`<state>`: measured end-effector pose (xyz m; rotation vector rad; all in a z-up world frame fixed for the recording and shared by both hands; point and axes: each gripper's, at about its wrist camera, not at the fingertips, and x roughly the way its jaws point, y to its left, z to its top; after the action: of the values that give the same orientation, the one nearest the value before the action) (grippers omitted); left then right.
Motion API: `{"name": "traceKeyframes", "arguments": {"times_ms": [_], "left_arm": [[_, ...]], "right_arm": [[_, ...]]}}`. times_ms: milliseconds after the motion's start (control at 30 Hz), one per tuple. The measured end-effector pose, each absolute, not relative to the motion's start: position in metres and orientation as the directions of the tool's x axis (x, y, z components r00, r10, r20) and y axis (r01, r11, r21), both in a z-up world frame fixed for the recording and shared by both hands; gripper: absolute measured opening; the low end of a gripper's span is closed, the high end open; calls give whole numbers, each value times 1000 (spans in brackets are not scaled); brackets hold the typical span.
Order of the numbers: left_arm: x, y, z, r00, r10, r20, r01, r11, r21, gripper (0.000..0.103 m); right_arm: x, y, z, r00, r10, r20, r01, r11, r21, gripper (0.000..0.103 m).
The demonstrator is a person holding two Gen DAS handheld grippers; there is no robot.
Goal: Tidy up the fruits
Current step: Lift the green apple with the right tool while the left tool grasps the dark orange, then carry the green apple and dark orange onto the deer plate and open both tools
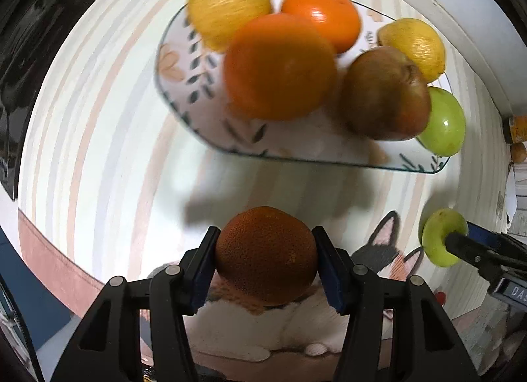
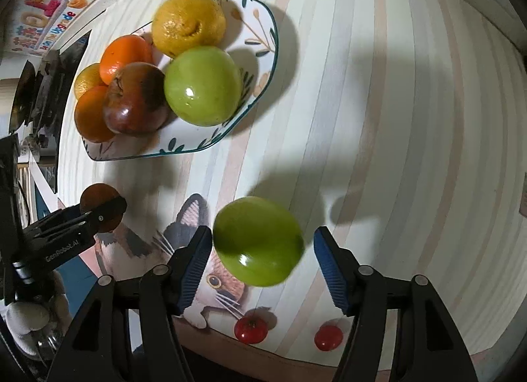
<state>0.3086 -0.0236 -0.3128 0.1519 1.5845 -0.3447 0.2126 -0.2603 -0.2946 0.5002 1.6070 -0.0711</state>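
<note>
Down at the lower centre of the left wrist view, the left gripper (image 1: 266, 258) pinched a dark orange (image 1: 266, 255), both blue pads tight against its sides, over the cat-print mat (image 1: 388, 250). Above it, the floral plate (image 1: 184, 85) carried two lemons, two oranges, a red-brown apple (image 1: 385, 93) and a green apple (image 1: 444, 121). In the right wrist view, the right gripper (image 2: 263, 260) stood spread around a second green apple (image 2: 258, 241) at lower centre; the left pad lay just beside the fruit, the right pad clearly apart from it. Two small red tomatoes (image 2: 251, 329) sat near the bottom edge on the striped tablecloth (image 2: 395, 118).
</note>
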Motion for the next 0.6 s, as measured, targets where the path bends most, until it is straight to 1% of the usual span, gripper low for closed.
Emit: {"name": "traceKeyframes", "arguments": {"times_ms": [200, 233, 267, 433, 600], "left_arm": [[297, 0, -316, -62, -138, -988, 261, 954, -150, 53], [296, 4, -314, -60, -144, -988, 256, 954, -155, 53], [295, 8, -311, -55, -151, -987, 250, 955, -160, 53], [304, 31, -285, -21, -207, -978, 202, 957, -207, 53], [336, 52, -247, 37, -283, -958, 128, 952, -277, 53]], "right_arm": [[220, -244, -309, -59, 313, -948, 344, 898, 275, 69], [223, -241, -312, -70, 321, -945, 340, 898, 280, 67], [222, -237, -314, -76, 330, -941, 333, 898, 288, 63], [217, -224, -313, -90, 285, -954, 287, 925, 249, 62], [217, -225, -305, -46, 297, -954, 322, 908, 267, 62]]}}
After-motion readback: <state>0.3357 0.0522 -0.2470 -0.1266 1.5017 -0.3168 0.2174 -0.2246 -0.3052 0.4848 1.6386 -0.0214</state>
